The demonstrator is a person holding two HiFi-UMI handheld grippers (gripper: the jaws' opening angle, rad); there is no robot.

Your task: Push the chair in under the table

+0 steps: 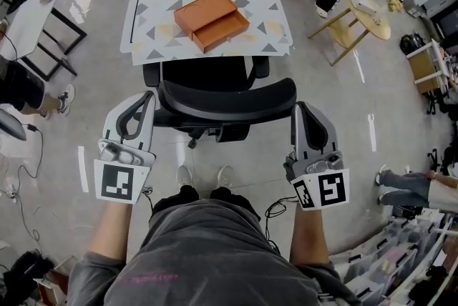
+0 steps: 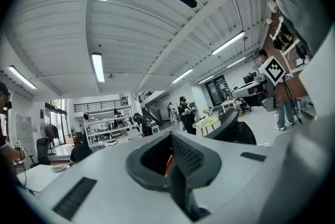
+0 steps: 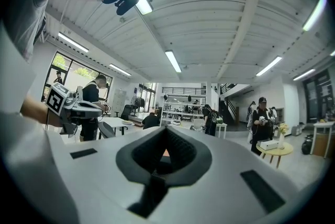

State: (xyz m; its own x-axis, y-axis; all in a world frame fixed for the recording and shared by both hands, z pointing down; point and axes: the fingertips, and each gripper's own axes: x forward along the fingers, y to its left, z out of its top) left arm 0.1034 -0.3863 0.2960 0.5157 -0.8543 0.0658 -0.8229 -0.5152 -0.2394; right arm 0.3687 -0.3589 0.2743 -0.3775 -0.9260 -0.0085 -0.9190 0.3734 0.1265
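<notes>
A black office chair [image 1: 222,94] stands in front of the table [image 1: 157,36] with the triangle-patterned top, its seat partly beneath the near edge. My left gripper [image 1: 149,99] points level at the left end of the curved backrest, jaws shut with nothing between them. My right gripper [image 1: 298,110] sits at the backrest's right end, also shut and empty. In the left gripper view the closed jaws [image 2: 170,152] fill the lower frame, with the backrest [image 2: 233,126] off to the right. The right gripper view shows its jaws [image 3: 165,147] closed. I cannot tell if either touches the chair.
An orange box [image 1: 211,20] lies on the table. A round wooden side table [image 1: 365,11] stands at the back right and a white table [image 1: 28,18] at the left. People stand nearby: legs at right [image 1: 408,183] and left [image 1: 28,86]. Cables trail on the floor.
</notes>
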